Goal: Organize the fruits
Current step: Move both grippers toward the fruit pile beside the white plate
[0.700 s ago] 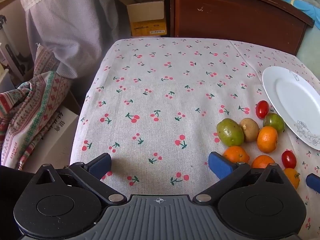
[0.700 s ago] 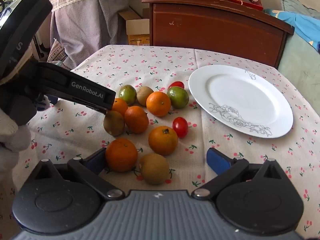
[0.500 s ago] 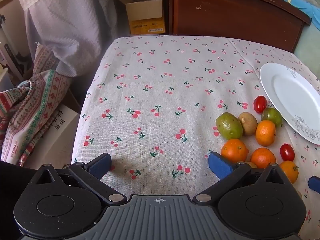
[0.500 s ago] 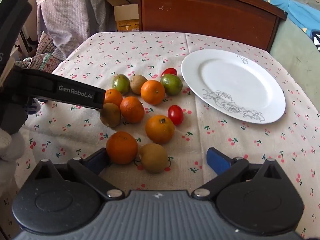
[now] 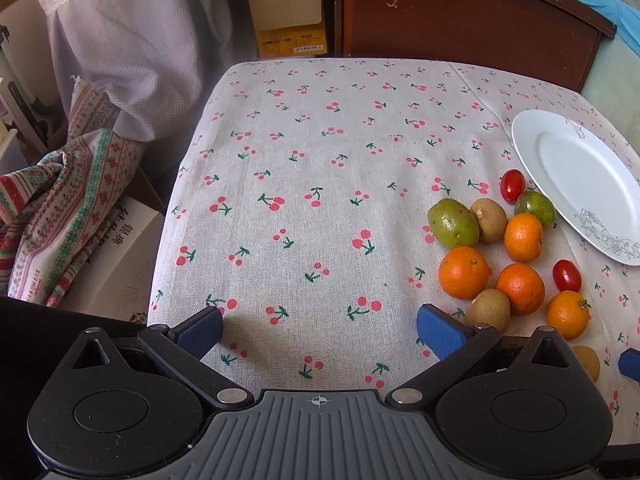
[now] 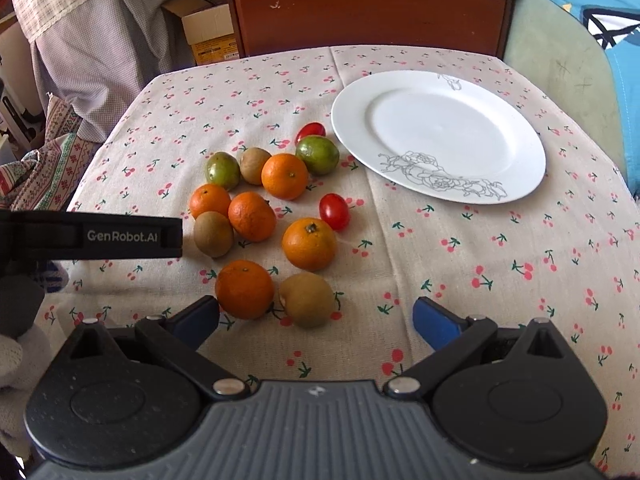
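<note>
Left gripper [image 5: 318, 330]: fingers spread wide, nothing held, over bare cherry-print tablecloth [image 5: 320, 184] left of the fruit. Right gripper [image 6: 316, 320]: fingers also spread wide, empty, just short of the nearest orange [image 6: 245, 289] and brown kiwi [image 6: 307, 299]. Remaining oranges, kiwis, green fruits and two cherry tomatoes [image 6: 334, 211] clustered on the cloth left of the white plate [image 6: 438, 136], none on it.

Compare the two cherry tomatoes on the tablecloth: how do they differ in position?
The far cherry tomato lies close beside the white plate and the green fruit, partly hidden behind that fruit. The near cherry tomato lies fully visible, by an orange. Both are red, oval, off the plate.
</note>
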The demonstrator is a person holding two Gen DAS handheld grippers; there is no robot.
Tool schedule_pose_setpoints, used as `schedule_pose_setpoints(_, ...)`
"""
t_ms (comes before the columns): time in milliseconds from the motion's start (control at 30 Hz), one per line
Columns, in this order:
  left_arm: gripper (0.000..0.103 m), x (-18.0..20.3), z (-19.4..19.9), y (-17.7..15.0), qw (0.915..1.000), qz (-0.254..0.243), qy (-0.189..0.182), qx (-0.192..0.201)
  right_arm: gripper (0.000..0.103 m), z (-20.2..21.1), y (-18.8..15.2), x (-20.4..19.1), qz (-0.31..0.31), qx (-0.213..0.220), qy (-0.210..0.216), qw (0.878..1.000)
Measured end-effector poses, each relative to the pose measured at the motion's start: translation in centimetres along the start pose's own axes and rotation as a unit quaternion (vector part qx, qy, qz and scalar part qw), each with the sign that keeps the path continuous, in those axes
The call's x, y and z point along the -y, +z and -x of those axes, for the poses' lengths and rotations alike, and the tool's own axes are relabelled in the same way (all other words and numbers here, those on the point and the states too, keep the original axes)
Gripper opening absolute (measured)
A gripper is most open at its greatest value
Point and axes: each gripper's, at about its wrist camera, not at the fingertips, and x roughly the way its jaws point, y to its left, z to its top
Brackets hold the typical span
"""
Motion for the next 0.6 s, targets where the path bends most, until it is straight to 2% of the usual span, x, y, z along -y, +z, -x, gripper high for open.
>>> schedule_pose_setpoints(300, 0.103, 0.0, 0.9, -0.5, 0.9998, -0.007, 0.018, -0.007, 0.102, 0.9, 0.8, 0.1, 0.005, 0.006, -0.044, 0.999)
schedule_pose_setpoints(600, 0.103, 0.2, 2.4, -0.7, 0.9998, -0.013, 0.016, 0.009, 0.102, 1.1, 1.5, 1.7, -0.042, 0.012, -0.059, 0.997)
